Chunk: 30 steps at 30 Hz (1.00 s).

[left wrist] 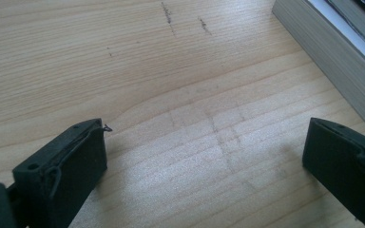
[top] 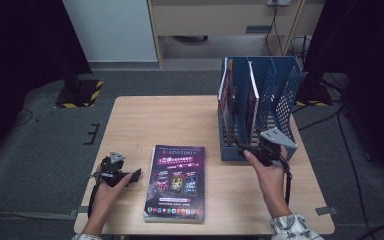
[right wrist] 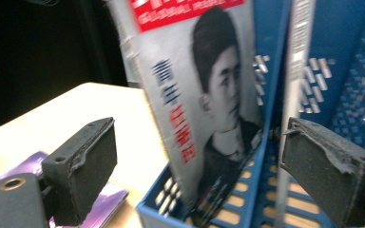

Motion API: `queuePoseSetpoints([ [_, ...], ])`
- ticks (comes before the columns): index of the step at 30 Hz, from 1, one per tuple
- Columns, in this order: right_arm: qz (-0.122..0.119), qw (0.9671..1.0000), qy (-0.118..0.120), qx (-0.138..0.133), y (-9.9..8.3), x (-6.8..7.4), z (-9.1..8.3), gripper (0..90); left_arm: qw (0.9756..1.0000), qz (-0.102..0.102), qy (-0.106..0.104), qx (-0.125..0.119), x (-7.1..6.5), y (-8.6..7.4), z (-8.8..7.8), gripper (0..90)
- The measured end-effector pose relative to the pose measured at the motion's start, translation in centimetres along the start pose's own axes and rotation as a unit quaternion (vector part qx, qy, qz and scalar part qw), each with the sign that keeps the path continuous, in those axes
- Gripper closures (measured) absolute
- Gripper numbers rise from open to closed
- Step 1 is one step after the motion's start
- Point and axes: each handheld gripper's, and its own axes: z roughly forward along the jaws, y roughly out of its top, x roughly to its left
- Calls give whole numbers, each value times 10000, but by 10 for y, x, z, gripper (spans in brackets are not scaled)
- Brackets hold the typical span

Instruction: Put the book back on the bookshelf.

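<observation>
Purple glossy paperback book [top: 175, 182], lower centre: stiff, slick, likely heavy; grip spine edge. Left claw [top: 130, 176] and right claw [top: 245, 148] gaped wide, empty.

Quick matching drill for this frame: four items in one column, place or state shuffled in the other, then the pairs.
1. purple-covered book
2. blue file rack
3. left gripper
4. right gripper

A. open, at the rack's front edge
B. lying flat on the table
C. open, low over bare wood beside the flat book
D. standing at the table's far right, books upright inside

Pairs: 1-B, 2-D, 3-C, 4-A
</observation>
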Motion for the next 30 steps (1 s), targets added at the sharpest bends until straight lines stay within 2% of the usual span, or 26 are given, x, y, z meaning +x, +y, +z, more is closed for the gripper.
queuePoseSetpoints([
  [4,20,9997,221,48,-10,12,0,167,10000,11,-5,5,0,0,0,0],
  [9,-244,9984,497,108,-13,31,3,169,10000,10,-6,3,0,0,0,0],
  [10,-244,9984,497,108,-13,31,3,169,10000,10,-6,3,0,0,0,0],
  [11,-213,9972,699,152,-15,39,5,191,10000,13,-11,4,0,0,0,0],
  [14,-200,9965,803,148,-16,44,5,203,10000,45,-26,-3,0,0,0,2],
  [17,-212,9943,1006,282,-22,54,8,201,10000,40,-50,-47,1,0,-3,46],
  [22,-283,9900,1261,562,-35,70,12,198,9998,87,-149,-120,1,1,-7,61],
  [28,-289,9850,1475,851,-48,81,18,185,9985,150,-367,-374,-8,6,-17,105],
  [30,-370,9848,1442,897,-52,85,19,193,9978,173,-452,-462,-13,8,-21,108],
])
